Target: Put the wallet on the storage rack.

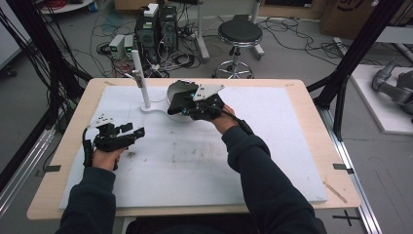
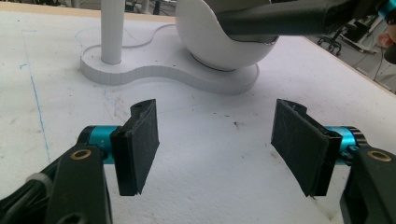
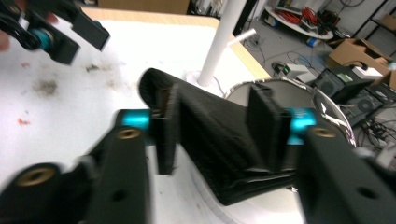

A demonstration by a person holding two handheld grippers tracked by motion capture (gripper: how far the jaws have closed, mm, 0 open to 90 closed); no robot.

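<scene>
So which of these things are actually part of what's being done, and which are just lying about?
In the job: right gripper, the black pouch it grips, white bowl, white stand; left gripper waits open.
Lying about: stool, computer towers, cardboard box, floor cables.

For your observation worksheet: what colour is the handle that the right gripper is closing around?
Black. The handle shows best in the right gripper view, between that gripper's jaws.

dark navy sleeves (image 1: 253, 165); black claws, left claw (image 2: 219, 149), right claw (image 3: 217, 135): cyan collars, brass screws, grey plates.
</scene>
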